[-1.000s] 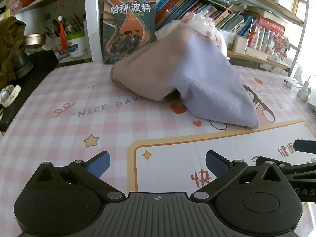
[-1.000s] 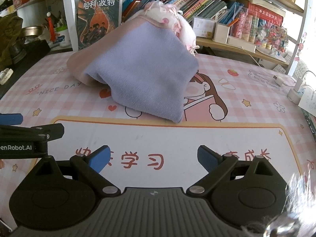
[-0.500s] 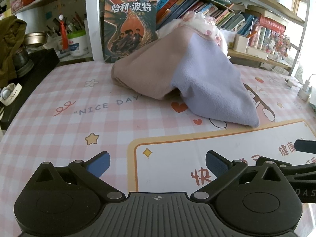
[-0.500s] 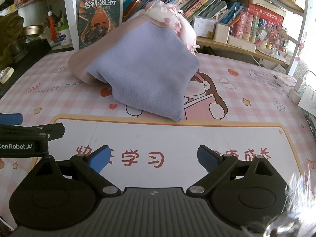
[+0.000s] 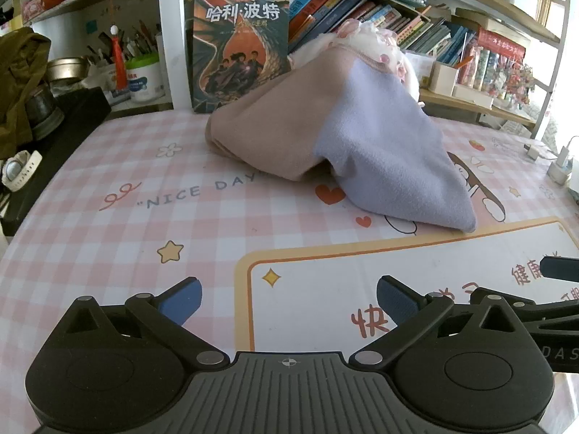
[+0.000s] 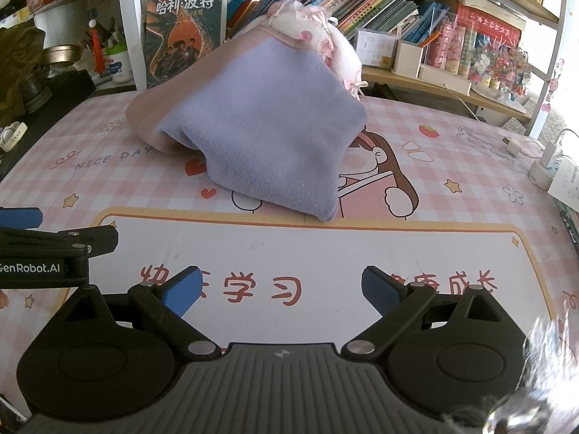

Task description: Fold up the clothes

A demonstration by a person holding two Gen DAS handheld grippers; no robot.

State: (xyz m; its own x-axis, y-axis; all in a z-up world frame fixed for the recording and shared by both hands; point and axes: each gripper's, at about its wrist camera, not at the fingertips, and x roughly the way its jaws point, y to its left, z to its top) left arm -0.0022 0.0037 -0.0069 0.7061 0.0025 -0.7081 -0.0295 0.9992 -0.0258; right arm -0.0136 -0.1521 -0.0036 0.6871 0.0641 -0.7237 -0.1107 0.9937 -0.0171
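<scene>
Your left gripper [image 5: 286,294] and right gripper [image 6: 280,285]: fingers spread wide, holding nothing, both low over the tabletop [image 6: 452,253], side by side. Clothes pile [image 6: 260,126], purple/tan, sits ahead near the bookshelf [image 5: 362,11], apart from both.

The clothes [image 5: 325,137] [image 6: 260,126] lie in one heap on the counter [image 5: 108,224] [image 6: 452,152], at its far side, close before the shelf of books. The heap is not folded; it rises to a peak at the back and slopes down toward the camera. A tan-pink garment [image 5: 275,126] [image 6: 152,123] makes the left part. A lilac knitted garment [image 5: 391,159] [image 6: 275,137] covers the right part, and its front corner comes down flat on the counter. On top at the back sits a white fluffy piece with small pink bows [image 5: 376,41] [image 6: 318,41].
</scene>
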